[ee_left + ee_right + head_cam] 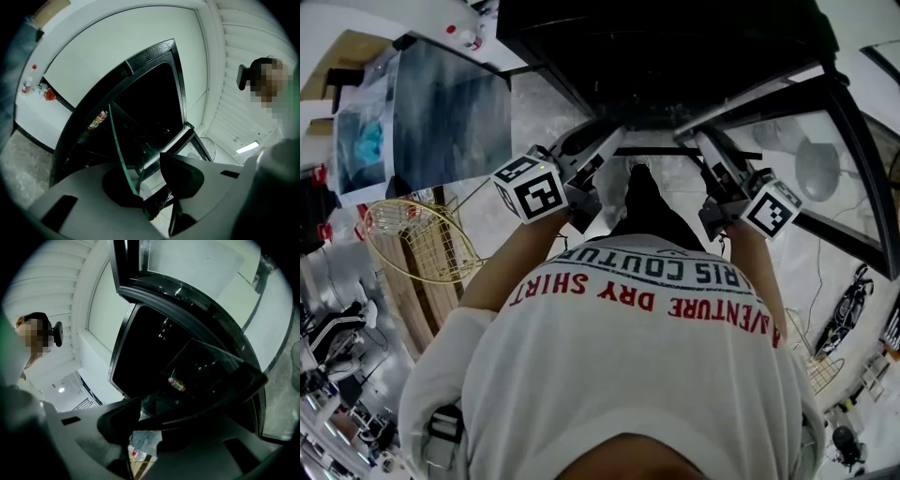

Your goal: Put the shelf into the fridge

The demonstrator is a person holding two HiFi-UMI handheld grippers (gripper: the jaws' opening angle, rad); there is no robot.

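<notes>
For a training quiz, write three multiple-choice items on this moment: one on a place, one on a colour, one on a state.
1. Where is the wire basket?
A: at the person's left
B: at the person's right
C: straight ahead

2. What colour is the person's shirt?
A: black
B: white
C: green

3. The left gripper is:
A: open and empty
B: shut on the glass shelf
C: shut on a bottle

Answers:
1 A, it lies at the head view's left side.
2 B, white cloth with red lettering.
3 B, the left gripper view shows the glass edge clamped between the pads.
</notes>
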